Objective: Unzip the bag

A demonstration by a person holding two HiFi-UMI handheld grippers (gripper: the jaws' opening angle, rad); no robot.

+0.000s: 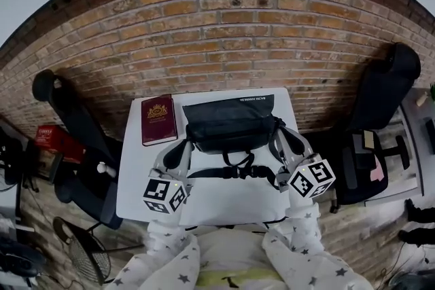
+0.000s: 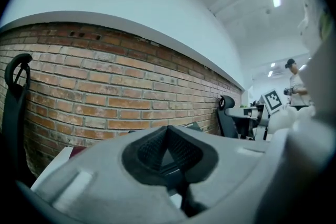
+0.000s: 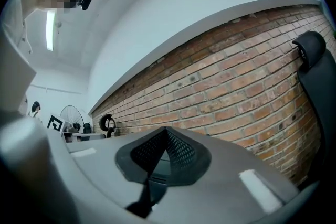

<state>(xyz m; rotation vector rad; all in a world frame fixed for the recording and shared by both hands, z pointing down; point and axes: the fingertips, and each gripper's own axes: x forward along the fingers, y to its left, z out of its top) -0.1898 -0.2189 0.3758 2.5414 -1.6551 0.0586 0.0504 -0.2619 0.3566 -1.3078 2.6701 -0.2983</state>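
A black zip bag [image 1: 231, 121] lies at the far middle of the white table [image 1: 224, 204], its strap and buckle [image 1: 234, 172] trailing toward me. My left gripper [image 1: 184, 145] sits at the bag's left end and my right gripper [image 1: 281, 134] at its right end, both close to its sides. Their jaws are shut, and I cannot see anything held between them. In the left gripper view the pads [image 2: 152, 148] meet in a point with the brick wall beyond. The right gripper view shows its pads [image 3: 181, 150] closed the same way.
A maroon book [image 1: 158, 119] lies on the table left of the bag. Black office chairs stand at the left [image 1: 75, 119] and right [image 1: 380, 98]. The brick wall [image 1: 224, 30] runs just behind the table. A fan [image 1: 85, 251] and a red box [image 1: 58, 139] sit on the floor at left.
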